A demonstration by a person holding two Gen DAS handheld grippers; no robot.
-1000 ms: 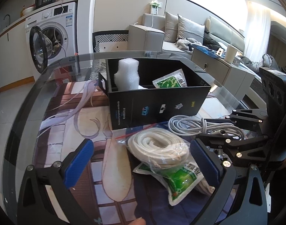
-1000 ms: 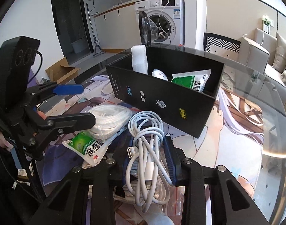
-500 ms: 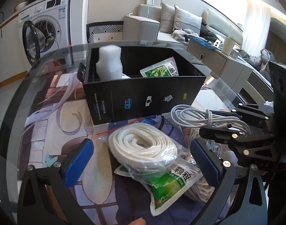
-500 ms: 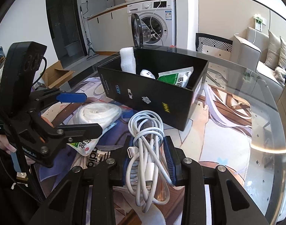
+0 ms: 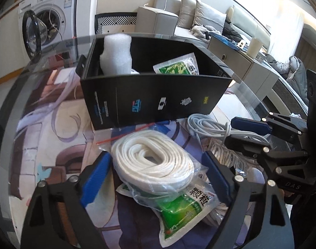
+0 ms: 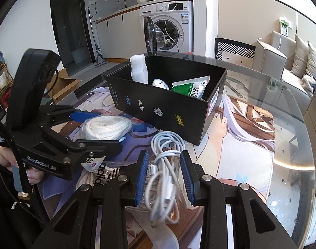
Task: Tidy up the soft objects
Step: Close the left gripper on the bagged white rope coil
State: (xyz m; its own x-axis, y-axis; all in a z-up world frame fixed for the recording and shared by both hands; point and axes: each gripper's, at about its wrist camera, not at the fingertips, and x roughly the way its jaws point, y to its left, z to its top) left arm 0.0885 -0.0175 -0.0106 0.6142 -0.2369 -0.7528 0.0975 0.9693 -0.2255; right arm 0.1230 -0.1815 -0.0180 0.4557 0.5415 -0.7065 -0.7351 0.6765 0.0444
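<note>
My left tongs [image 5: 155, 174] are closing around a clear bag of coiled white rope [image 5: 151, 155] on the glass desk [image 5: 33, 95], the blue pads [image 5: 95, 176] standing either side of the bag and not yet pressing it. Under the near end of that bag, close to my left tongs' right-hand pad, lies a green-and-white granule packet [image 5: 182, 209]. My right tongs [image 6: 164, 178] are gripping a bundle of white charging cable [image 6: 166, 166], its loops spilling out ahead of the tips and its tail hanging back between the fingers. Seen from the left tongs, the right tongs reach in from the right, with the cable bundle pinched between their pads just beside the rope bag. Straight ahead of both pairs of tongs stands an open black box [image 5: 158, 101], its near wall printed with small logos. Inside it, a roll of white foam wrap [image 5: 116, 51] stands upright at the left end, a second green packet [image 5: 176, 66] leans toward the right end, and from the right tongs' side a small white object [image 6: 160, 84] shows between the two. Beyond the box a washing machine [image 6: 168, 25] stands with its door open, and a pale sofa [image 5: 199, 18] runs along the far wall.
</note>
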